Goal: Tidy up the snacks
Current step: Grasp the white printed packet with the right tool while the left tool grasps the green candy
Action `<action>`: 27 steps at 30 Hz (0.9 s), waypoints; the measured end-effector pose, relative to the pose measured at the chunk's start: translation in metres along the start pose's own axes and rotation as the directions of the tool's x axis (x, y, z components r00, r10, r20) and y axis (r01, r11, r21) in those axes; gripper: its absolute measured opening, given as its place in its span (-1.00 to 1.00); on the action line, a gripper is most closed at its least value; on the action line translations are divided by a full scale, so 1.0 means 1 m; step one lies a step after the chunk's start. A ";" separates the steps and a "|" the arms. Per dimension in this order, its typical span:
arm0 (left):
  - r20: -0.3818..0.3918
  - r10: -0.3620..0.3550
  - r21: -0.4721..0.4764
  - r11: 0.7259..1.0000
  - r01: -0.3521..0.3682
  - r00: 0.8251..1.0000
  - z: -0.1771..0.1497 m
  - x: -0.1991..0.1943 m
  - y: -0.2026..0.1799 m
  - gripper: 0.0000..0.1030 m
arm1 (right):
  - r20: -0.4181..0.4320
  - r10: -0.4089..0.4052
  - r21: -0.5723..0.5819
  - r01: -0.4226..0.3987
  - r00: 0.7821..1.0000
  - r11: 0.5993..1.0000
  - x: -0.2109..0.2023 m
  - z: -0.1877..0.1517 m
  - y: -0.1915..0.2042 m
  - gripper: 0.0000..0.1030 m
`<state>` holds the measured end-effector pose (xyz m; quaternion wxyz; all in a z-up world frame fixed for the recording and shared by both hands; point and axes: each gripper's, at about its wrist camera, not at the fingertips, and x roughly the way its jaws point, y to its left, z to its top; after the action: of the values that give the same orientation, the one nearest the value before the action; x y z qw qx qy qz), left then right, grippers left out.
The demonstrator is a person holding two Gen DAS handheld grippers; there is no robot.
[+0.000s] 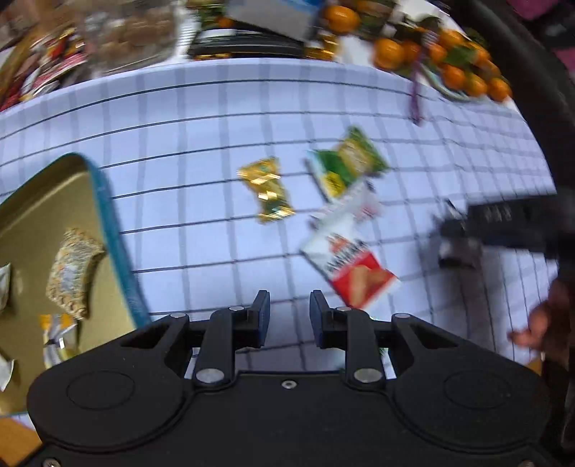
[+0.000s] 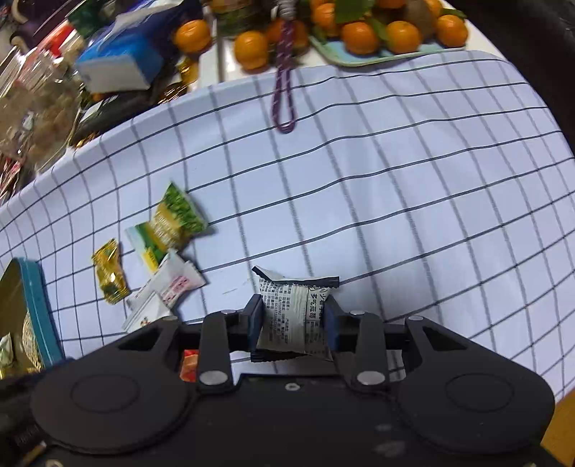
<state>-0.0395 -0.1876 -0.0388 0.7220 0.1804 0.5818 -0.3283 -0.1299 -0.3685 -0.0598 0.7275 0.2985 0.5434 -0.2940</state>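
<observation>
My right gripper is shut on a white and black snack packet and holds it above the checked cloth. My left gripper is open and empty, just right of a gold tin with a teal rim that holds several wrapped snacks. On the cloth ahead lie a gold candy, a green packet and a red and white packet. In the right wrist view the green packet, gold candy and a white packet lie to the left, with the tin at the far left.
A tray of oranges stands at the back right, with a purple cord hanging onto the cloth. A blue box and a glass jar stand at the back left. The right gripper shows blurred in the left wrist view.
</observation>
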 end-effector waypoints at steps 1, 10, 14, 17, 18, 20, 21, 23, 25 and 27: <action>-0.004 -0.009 0.034 0.999 0.009 1.000 -0.004 0.000 -0.006 -0.34 | 0.006 -0.006 0.006 0.006 1.000 1.000 -0.003 0.001 -0.002 -0.29; -0.042 -0.086 0.224 0.970 0.093 0.995 -0.029 0.005 -0.042 -0.34 | 0.015 0.002 0.034 -0.003 1.000 0.999 -0.016 0.002 -0.014 -0.29; -0.043 -0.084 0.256 0.962 0.092 0.996 -0.032 0.006 -0.049 -0.34 | 0.019 0.010 0.047 -0.011 1.000 0.999 -0.019 0.001 -0.017 -0.29; -0.056 -0.067 0.255 0.964 0.079 0.996 -0.033 0.011 -0.051 -0.34 | 0.023 0.012 0.054 -0.013 1.000 0.998 -0.021 0.001 -0.019 -0.29; -0.060 -0.061 0.254 0.964 0.075 0.996 -0.033 0.013 -0.051 -0.34 | 0.022 0.012 0.056 -0.013 1.000 0.998 -0.021 0.000 -0.019 -0.29; -0.067 -0.051 0.250 0.966 0.066 0.996 -0.032 0.017 -0.052 -0.34 | 0.022 0.012 0.060 -0.013 1.000 0.998 -0.021 0.001 -0.019 -0.29; -0.071 -0.050 0.247 0.967 0.066 0.996 -0.032 0.019 -0.052 -0.34 | 0.021 0.012 0.062 -0.013 1.000 0.998 -0.021 0.001 -0.019 -0.29; -0.082 -0.048 0.239 0.969 0.067 0.995 -0.031 0.022 -0.053 -0.34 | 0.017 0.014 0.061 -0.015 1.000 0.998 -0.020 0.001 -0.018 -0.29; -0.092 -0.041 0.226 0.972 0.061 0.995 -0.030 0.026 -0.053 -0.34 | 0.015 0.016 0.059 -0.017 1.000 0.998 -0.020 0.000 -0.017 -0.29; -0.096 -0.045 0.207 0.976 0.065 0.994 -0.029 0.028 -0.053 -0.50 | 0.015 0.018 0.057 -0.019 1.000 0.998 -0.020 0.000 -0.015 -0.29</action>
<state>-0.0935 -0.2150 -0.0669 0.6624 0.2541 0.5809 -0.3991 -0.1461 -0.3768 -0.0421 0.7251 0.3222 0.5268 -0.3047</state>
